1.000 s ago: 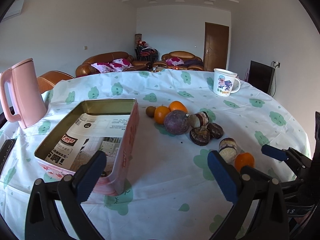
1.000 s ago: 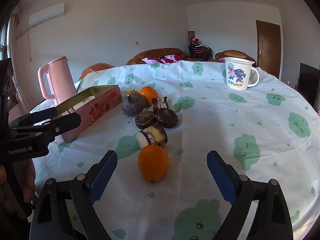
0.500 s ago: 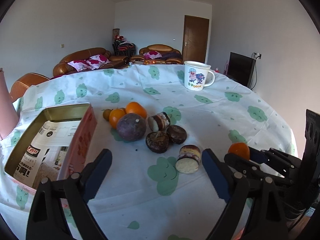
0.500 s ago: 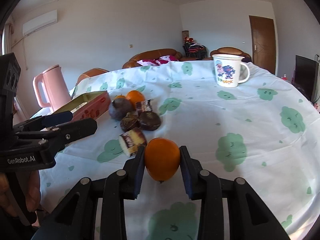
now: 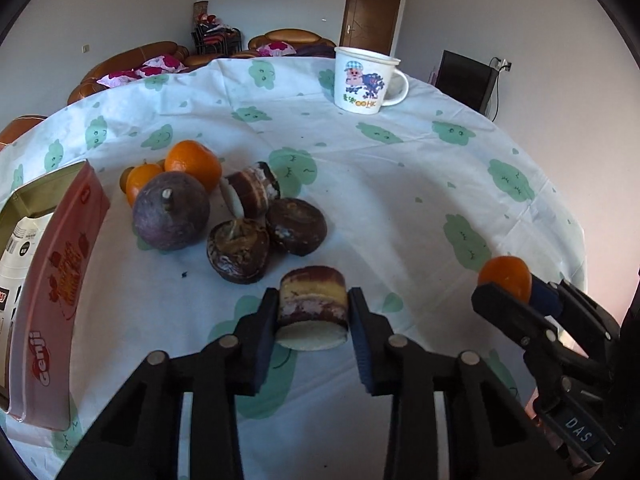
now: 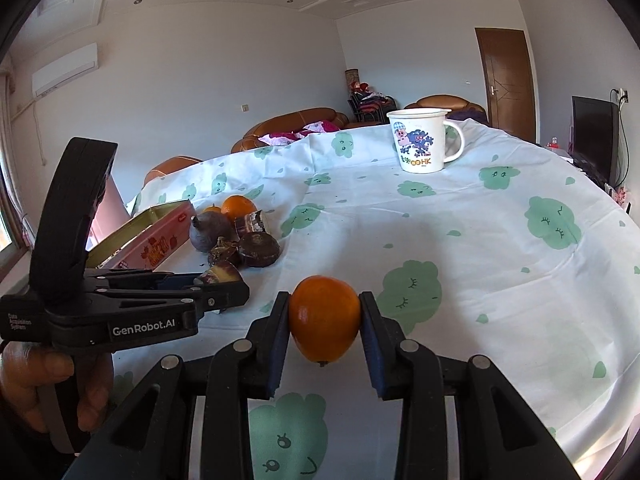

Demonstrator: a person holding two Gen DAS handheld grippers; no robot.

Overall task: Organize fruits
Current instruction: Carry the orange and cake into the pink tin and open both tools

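A cut purple fruit piece with pale flesh lies on the cloth between the jaws of my left gripper. Those jaws are closing, and both pads touch its sides. My right gripper is shut on an orange, held just above the cloth. In the left wrist view that orange shows at the right. Behind the cut piece lie a whole purple fruit, two oranges and three dark cut pieces. A pink tin stands open at the left.
A white cartoon mug stands at the far side of the round table. The green-patterned cloth drops off at the right edge. A hand holds the left gripper. Sofas and a door lie beyond.
My left gripper swung right from the tin, came down over the cut piece and closed its jaws onto it. The right gripper closed on the orange and lifted it slightly.
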